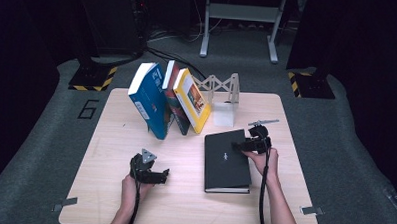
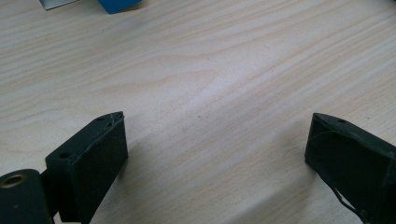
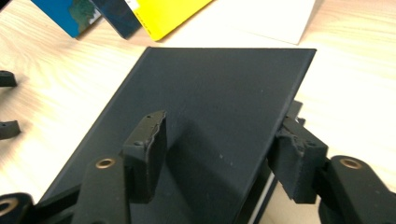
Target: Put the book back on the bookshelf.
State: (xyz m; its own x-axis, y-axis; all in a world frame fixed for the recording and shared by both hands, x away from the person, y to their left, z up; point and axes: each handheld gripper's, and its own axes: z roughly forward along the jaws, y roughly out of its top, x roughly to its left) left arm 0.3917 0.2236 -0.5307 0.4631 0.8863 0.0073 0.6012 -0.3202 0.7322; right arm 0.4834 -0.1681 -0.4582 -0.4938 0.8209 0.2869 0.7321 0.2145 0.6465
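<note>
A black hardcover book (image 1: 226, 160) lies flat on the right half of the wooden table (image 1: 183, 201). My right gripper (image 1: 240, 145) reaches over its far right corner. In the right gripper view the right gripper (image 3: 223, 122) straddles the black book (image 3: 210, 93): one jaw hovers just over the cover and throws a shadow on it. The other jaw sits beside and below the book's edge, where white pages show. The pads do not look pressed on. My left gripper (image 1: 161, 176) rests at the table's front left, and in its own view the left gripper (image 2: 218, 117) stands wide open over bare wood.
Three books lean together at the back of the table: a blue book (image 1: 148, 97), a dark book (image 1: 173, 98) and a yellow book (image 1: 193, 99). A white block (image 1: 223, 114) and a folding lattice rack (image 1: 220, 85) stand to their right. A small metal piece (image 1: 262, 122) lies behind my right hand.
</note>
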